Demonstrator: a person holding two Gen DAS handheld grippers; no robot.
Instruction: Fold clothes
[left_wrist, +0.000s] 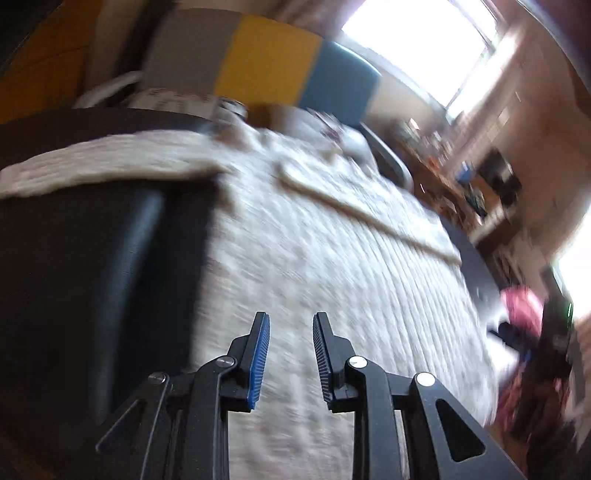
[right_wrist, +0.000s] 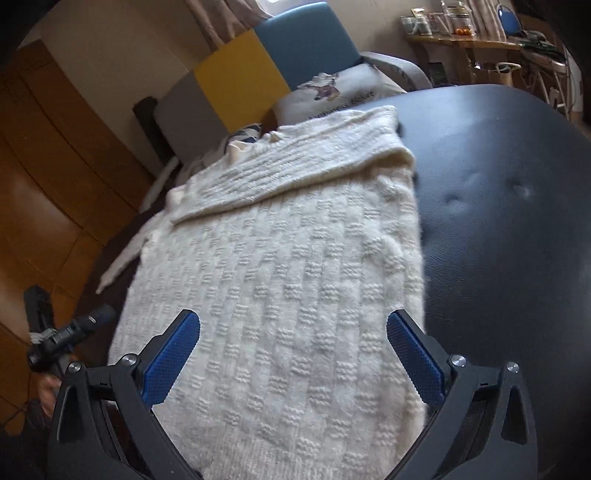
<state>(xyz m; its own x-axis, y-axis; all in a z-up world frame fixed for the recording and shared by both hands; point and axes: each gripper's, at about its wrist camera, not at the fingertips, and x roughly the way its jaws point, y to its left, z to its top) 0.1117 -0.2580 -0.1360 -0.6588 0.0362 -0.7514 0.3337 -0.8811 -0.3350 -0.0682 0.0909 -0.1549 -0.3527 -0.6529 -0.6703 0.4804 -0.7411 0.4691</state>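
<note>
Sweater: a cream knitted sweater lies flat on a dark padded surface, with one sleeve folded diagonally across its upper part; a second sleeve trails off the left edge.
Left gripper: the left gripper points down at a slant over the sweater; its two blue-padded fingers stand a narrow gap apart with only knit showing below between them, gripping nothing.
Left view quality: heavily smeared, so fine detail of the knit is lost; the room appears tilted, which fits a rolled wrist.
Right gripper: the right gripper angles down over the near part of the sweater, fingers spread wide to either side of the knit, holding nothing; whether the tips touch the fabric cannot be told.
Right finger placement: the right-hand finger sits at the sweater's right edge, where the knit meets the dark surface.
Behind the sweater: a white pillow with a printed figure lies just beyond the collar end, in front of a headboard in grey, yellow and blue panels.
Surroundings: wooden floor to the left, a cluttered wooden bench at the far right.
Other gear: a dark handheld device shows at the lower left of the right view.
</note>
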